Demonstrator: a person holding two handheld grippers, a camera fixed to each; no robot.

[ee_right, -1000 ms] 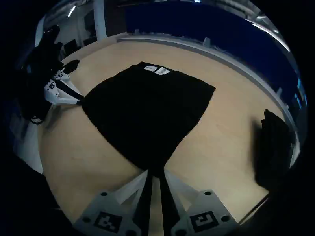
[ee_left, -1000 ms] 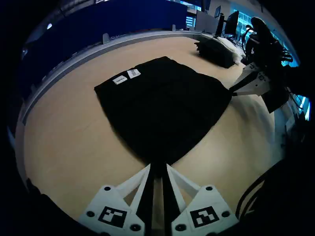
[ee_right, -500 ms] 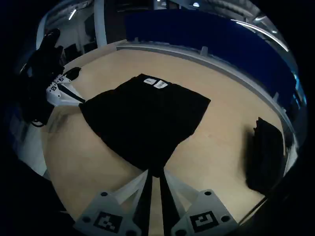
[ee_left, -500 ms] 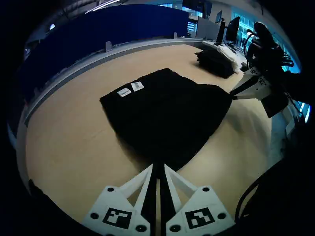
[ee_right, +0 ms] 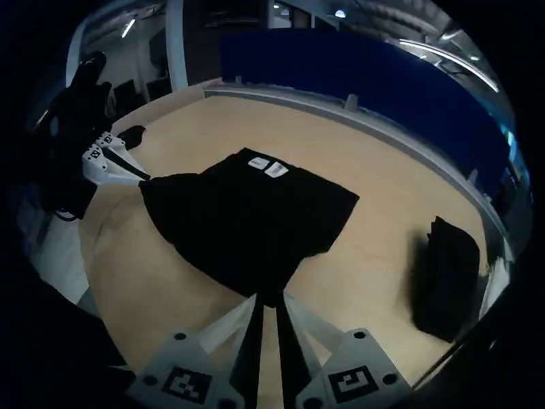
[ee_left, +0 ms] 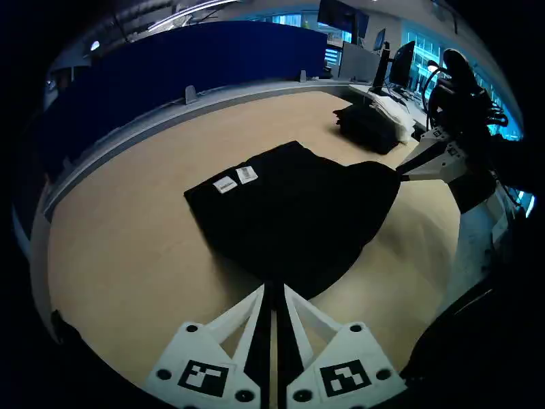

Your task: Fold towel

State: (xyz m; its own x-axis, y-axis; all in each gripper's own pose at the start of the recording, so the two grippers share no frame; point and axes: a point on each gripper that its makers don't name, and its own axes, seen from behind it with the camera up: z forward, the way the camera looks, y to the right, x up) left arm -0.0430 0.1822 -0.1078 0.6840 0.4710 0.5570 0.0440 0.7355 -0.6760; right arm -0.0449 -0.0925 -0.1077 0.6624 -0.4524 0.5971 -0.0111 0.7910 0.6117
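At 6 o'clock in the left gripper view, your left hand-held gripper (ee_left: pixel 274 300) is clamped, fingers together, on the near corner of the black cloth towel (ee_left: pixel 293 211), which lies on the pale wooden counter (ee_left: pixel 122 232). At 2 o'clock your right hand-held gripper (ee_left: pixel 403 176) pinches the neighbouring corner, so the near edge lifts evenly for the fold. Against a second ago, that edge is higher and nearer the small white labels (ee_left: pixel 236 180).

In the right gripper view, your right hand-held gripper grips its corner at 6 o'clock and the left one at 10 o'clock. The towel has drawn up shorter.
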